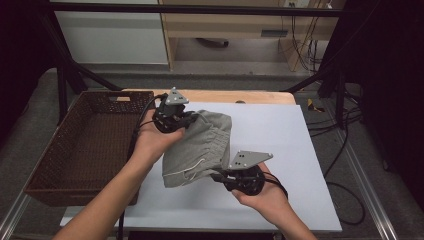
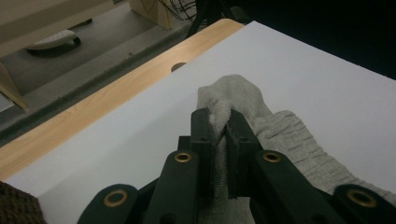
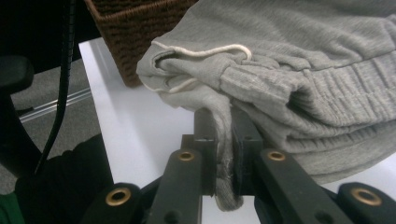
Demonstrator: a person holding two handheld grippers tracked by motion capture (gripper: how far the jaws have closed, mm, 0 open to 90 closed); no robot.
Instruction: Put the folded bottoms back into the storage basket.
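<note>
Where both grippers pinch it, the grey garment [image 1: 200,147] hangs bunched, ribbed.

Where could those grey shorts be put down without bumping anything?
The white sheet lies bare right of the grey shorts, and the brown basket at left looks empty. It is crowded mid-table, where the left gripper and right gripper clamp the shorts.

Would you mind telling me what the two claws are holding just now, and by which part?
Both hold the folded grey garment. The left claw pinches a fold at its far end; the right claw pinches its edge close to the ribbed waistband and white drawstring.
</note>
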